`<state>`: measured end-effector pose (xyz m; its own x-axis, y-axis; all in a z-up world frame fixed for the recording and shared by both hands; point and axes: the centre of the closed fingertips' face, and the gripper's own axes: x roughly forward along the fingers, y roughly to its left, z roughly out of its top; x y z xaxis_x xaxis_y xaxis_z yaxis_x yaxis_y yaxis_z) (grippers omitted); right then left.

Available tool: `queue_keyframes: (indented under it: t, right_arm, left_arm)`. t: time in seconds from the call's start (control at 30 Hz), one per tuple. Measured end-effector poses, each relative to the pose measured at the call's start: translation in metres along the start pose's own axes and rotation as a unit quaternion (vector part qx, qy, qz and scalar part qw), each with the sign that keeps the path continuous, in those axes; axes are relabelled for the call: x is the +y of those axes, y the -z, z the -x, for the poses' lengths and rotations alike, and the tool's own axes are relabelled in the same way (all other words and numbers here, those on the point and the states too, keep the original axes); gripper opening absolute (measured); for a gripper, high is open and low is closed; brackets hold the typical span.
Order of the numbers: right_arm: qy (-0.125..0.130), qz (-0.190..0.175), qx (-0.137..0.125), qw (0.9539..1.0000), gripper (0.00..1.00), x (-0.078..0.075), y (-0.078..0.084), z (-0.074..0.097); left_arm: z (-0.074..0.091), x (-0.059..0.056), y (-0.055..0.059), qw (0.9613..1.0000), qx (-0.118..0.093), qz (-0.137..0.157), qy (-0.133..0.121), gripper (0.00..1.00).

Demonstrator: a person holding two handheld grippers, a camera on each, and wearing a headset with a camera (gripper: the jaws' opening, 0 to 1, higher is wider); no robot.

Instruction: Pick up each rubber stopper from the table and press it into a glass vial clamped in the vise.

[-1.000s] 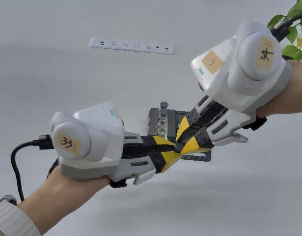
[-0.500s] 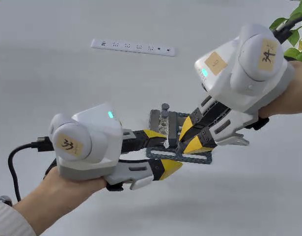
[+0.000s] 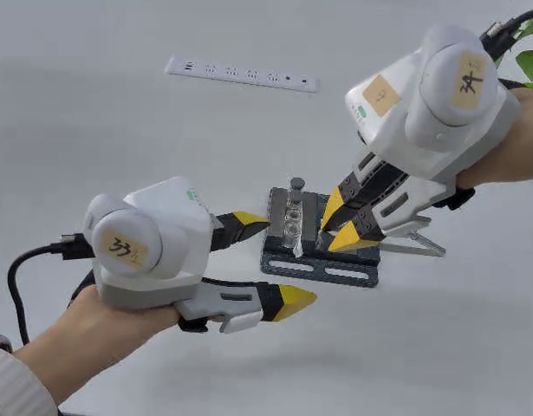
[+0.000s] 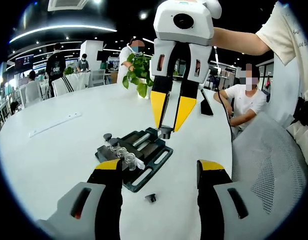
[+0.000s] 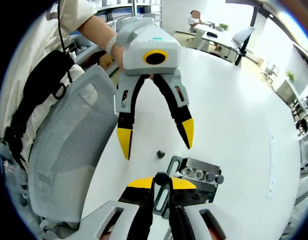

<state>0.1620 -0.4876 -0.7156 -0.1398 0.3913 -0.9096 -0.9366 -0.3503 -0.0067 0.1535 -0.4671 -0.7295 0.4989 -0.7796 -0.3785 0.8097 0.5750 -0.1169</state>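
Note:
A black vise [image 3: 320, 267] on the white table holds a row of glass vials [image 3: 292, 220] in its jaws. My right gripper [image 3: 328, 239] hangs tilted just above the vise's right side, shut on a dark rubber stopper [image 4: 165, 132], which also sits between its own jaws [image 5: 162, 178]. My left gripper [image 3: 292, 259] stands open in front of the vise with nothing between its fingers. A loose rubber stopper [image 4: 150, 198] lies on the table near the vise [image 4: 149, 156], and the right gripper view has it too [image 5: 160, 154], beside the vials [image 5: 194, 173].
A white power strip [image 3: 242, 75] lies at the far side of the table. A green plant [image 3: 532, 54] stands at the right edge. A grey mesh chair [image 4: 274, 160] is close behind the grippers. Several people sit or stand in the background.
The two grippers' tips were together a second ago. My left gripper has opened wide and drawn back, and the right gripper has come over the vise with the stopper.

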Motion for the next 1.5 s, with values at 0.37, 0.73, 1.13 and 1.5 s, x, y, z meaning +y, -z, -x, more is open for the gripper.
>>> queue_keyframes:
  t: [0.37,0.73,1.13,1.5]
  right_arm:
    - [0.010,0.008,0.031,0.9994,0.05,-0.030,0.012,-0.009]
    - [0.024,0.028,0.058,0.9976,0.05,-0.050,0.017,-0.023]
    - [0.030,0.051,0.076,0.9954,0.05,-0.065,0.019,-0.035]
    - [0.033,0.066,0.083,0.9938,0.05,-0.069,0.018,-0.042]
  left_arm:
    - [0.000,0.015,0.012,0.9998,0.011,0.007,-0.018,0.67]
    - [0.004,0.025,0.026,0.9991,0.024,0.016,-0.030,0.78]
    - [0.009,0.033,0.038,0.9984,0.028,0.024,-0.041,0.83]
    - [0.010,0.034,0.041,0.9980,0.029,0.030,-0.047,0.84]
